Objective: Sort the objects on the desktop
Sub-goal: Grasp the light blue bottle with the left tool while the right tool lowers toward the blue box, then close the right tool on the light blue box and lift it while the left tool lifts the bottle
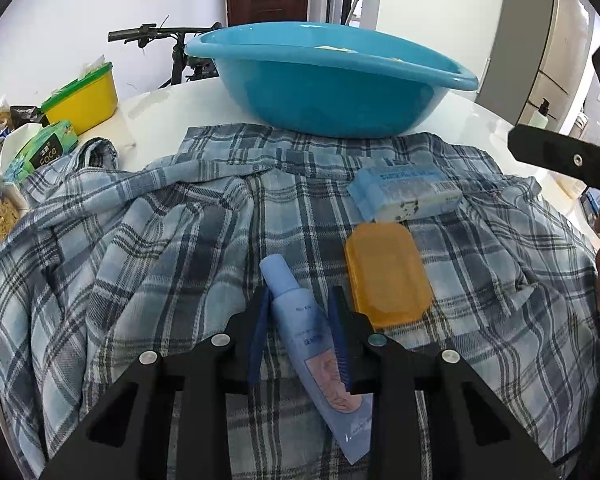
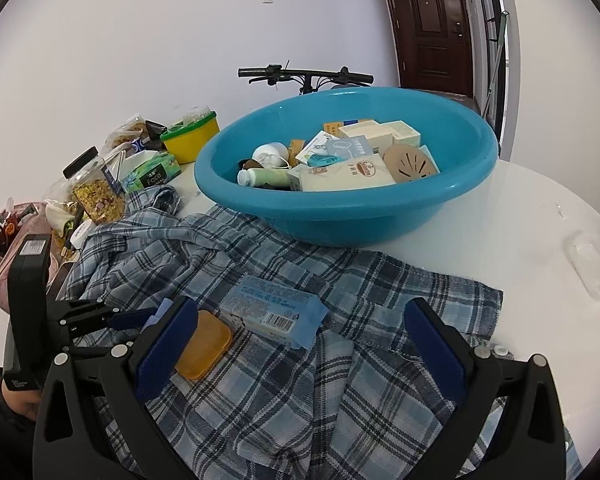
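Note:
A blue tube [image 1: 300,320] lies on a plaid shirt [image 1: 160,248]. My left gripper [image 1: 298,316] has its fingers on both sides of the tube, close against it. Right of it lie an orange soap box [image 1: 388,274] and a blue wrapped packet [image 1: 404,190]. A blue basin [image 1: 332,88] stands behind them. In the right wrist view my right gripper [image 2: 300,344] is wide open and empty above the shirt [image 2: 340,360], near the packet [image 2: 274,310] and soap box [image 2: 204,346]. The basin [image 2: 340,208] holds several boxes and bottles. The left gripper [image 2: 136,320] shows at left.
A yellow tub [image 1: 84,98], a green tissue pack [image 1: 46,152] and snack bags stand at the table's left [image 2: 100,192]. The white table [image 2: 520,240] shows bare to the right of the basin. A bicycle and a door are behind.

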The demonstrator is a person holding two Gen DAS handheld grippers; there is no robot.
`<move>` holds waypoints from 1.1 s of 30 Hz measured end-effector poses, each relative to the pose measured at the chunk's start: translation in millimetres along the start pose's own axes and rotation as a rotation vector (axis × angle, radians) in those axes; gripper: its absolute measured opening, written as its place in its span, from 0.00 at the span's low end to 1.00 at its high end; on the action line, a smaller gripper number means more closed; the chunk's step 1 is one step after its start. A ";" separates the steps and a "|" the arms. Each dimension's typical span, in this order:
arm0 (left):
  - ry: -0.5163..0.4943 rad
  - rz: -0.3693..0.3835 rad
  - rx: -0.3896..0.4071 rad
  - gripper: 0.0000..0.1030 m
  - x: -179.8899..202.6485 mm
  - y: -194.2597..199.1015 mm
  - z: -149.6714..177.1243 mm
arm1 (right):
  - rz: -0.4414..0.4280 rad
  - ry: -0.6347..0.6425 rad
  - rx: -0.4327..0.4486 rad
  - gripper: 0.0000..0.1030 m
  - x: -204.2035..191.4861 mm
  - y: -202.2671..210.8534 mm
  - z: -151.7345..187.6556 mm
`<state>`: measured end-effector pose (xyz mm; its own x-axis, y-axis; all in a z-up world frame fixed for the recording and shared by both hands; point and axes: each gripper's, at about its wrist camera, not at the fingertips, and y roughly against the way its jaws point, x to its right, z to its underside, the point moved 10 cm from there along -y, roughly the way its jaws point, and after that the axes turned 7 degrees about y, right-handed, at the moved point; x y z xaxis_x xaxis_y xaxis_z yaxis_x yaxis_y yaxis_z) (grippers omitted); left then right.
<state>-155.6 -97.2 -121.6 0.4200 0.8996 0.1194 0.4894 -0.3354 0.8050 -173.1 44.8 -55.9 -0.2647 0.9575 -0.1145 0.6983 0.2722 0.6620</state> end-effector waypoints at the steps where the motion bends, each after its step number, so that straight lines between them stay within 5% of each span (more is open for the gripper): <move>1: 0.003 0.000 0.001 0.30 -0.2 -0.3 0.6 | -0.002 0.002 -0.001 1.00 -0.8 -0.5 0.2; 14: 0.011 0.058 0.084 0.24 7.6 33.0 -3.5 | -0.035 0.024 -0.037 1.00 -13.0 -15.8 8.8; 33: 0.040 0.152 0.208 0.23 11.3 80.2 -21.4 | -0.026 0.100 -0.198 1.00 -24.3 -82.9 19.5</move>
<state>-128.0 -107.9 -43.2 0.4726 0.8433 0.2560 0.5711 -0.5143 0.6398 -211.6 0.8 -122.5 -0.3522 0.9336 -0.0662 0.5488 0.2633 0.7934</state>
